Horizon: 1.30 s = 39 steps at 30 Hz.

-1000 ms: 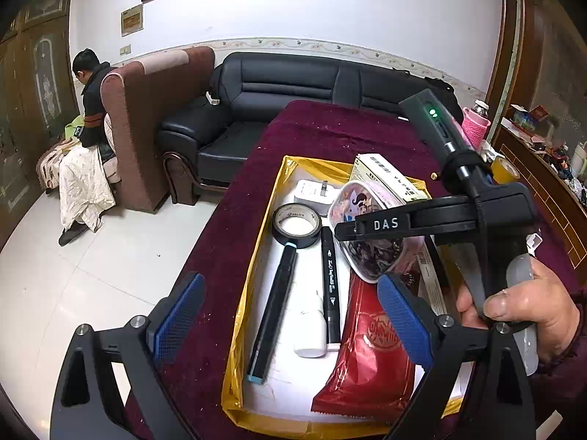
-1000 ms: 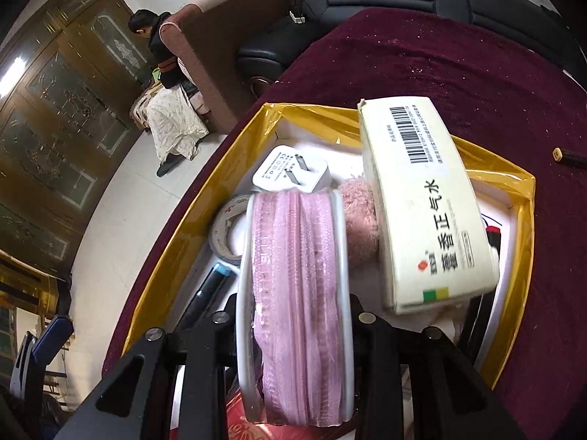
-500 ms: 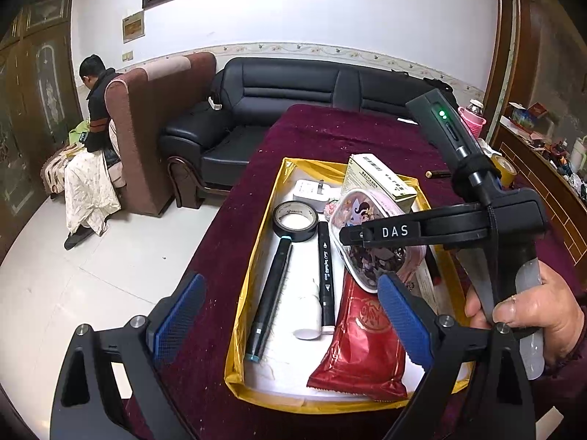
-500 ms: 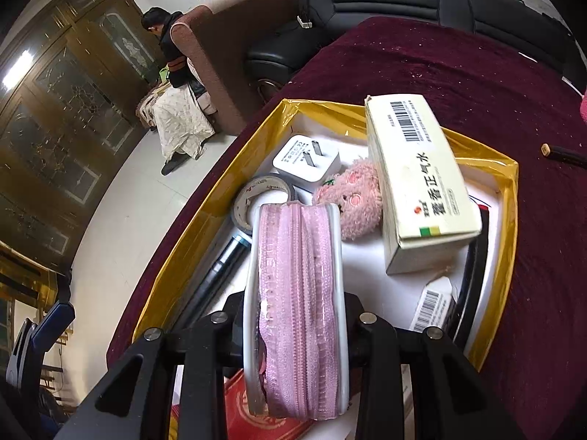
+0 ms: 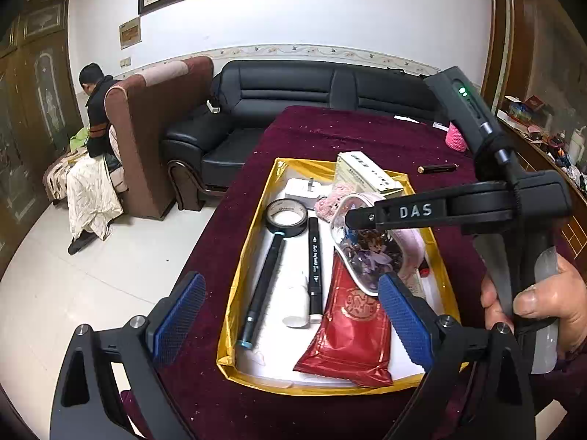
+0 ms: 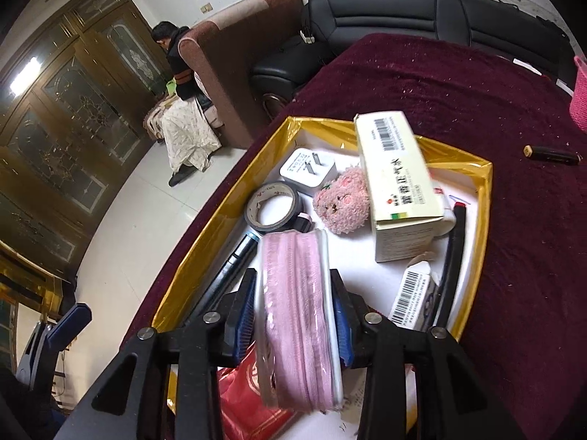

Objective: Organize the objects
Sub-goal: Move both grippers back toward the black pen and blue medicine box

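Broadly, a maroon-clothed surface (image 5: 367, 135) carries a gold-rimmed tray (image 5: 234, 293) with a white floor. Over the tray's near edge hangs the left claw (image 5: 291, 311), its blue pads spread wide with nothing between them. The right claw (image 6: 293, 304) sits above the tray's right half; its jaws have just been opening, and the pink zip pouch (image 6: 297, 311) stands on edge between them, blurred and tilted, with a thin gap at the left pad — no firm clamp. Below the pouch lies a red foil packet (image 5: 348, 330). Farther back, a cream medicine box (image 6: 400, 179) rests beside a pink plush toy (image 6: 343, 205), a roll of black tape (image 6: 273, 207) and a white charger (image 6: 306, 170).
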{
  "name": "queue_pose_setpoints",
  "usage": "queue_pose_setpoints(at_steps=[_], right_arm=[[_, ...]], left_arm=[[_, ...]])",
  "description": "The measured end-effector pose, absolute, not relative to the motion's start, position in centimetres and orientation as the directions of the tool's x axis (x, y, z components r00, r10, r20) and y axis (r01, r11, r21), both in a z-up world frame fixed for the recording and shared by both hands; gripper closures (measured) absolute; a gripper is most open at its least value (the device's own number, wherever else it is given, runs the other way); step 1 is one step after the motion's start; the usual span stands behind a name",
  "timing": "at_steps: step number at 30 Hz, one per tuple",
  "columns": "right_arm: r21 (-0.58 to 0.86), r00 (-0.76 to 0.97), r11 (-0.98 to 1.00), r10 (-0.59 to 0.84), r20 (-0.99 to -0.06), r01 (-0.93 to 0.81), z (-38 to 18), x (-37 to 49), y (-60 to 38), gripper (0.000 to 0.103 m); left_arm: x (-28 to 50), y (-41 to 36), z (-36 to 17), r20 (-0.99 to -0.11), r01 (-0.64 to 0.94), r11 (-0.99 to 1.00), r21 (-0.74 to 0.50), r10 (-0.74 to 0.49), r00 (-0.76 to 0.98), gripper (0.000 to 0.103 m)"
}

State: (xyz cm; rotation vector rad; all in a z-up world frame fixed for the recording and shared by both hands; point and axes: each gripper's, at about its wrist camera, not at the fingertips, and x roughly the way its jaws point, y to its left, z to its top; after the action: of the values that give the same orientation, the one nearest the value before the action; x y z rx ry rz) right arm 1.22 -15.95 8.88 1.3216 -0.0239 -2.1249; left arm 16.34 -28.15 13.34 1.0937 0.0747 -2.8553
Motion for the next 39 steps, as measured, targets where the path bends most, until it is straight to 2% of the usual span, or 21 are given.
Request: queue_pose_setpoints(at_steps=[8, 13, 21, 26, 33, 39], right_arm=[[0.355, -0.338, -0.804, -0.541, -0.770, 0.477, 10.8, 2.0, -10.7, 0.048], [0.336, -0.425, -0.851, -0.499, -0.755, 0.403, 11.6, 2.3, -1.9, 0.037], [0.361, -0.548, -0.926, -0.360, -0.755, 0.111, 11.2, 1.0, 15.7, 0.035], [0.363, -0.593, -0.931, -0.271, -0.759, -0.040, 9.7, -0.1, 22.1, 0.035], [0.307, -0.576, -0.928, -0.137, -0.806, -0.210, 6.4, -3.7, 25.8, 0.035], [0.285, -0.566, -0.936, -0.123, -0.815, -0.206, 4.9, -7.0, 24.6, 0.034]], left_arm=[[15.6, -25.4, 14.0, -0.681, 0.041, -0.999, -0.022, -0.015, -0.732, 0.008], [13.8, -22.5, 14.3, -0.697, -0.032, -0.998, -0.063, 0.067, -0.714, 0.008], [10.0, -16.2, 14.0, -0.722, -0.138, -0.983, -0.122, 0.183, -0.667, 0.008], [5.7, -12.3, 14.1, -0.738, -0.191, -0.974, -0.119, 0.215, -0.639, 0.008], [-1.7, -8.3, 14.2, -0.760, -0.230, -0.968, -0.104, 0.227, -0.609, 0.008], [-8.6, -4.1, 12.7, -0.781, -0.319, -0.947, 0.024, 0.182, -0.597, 0.008]])
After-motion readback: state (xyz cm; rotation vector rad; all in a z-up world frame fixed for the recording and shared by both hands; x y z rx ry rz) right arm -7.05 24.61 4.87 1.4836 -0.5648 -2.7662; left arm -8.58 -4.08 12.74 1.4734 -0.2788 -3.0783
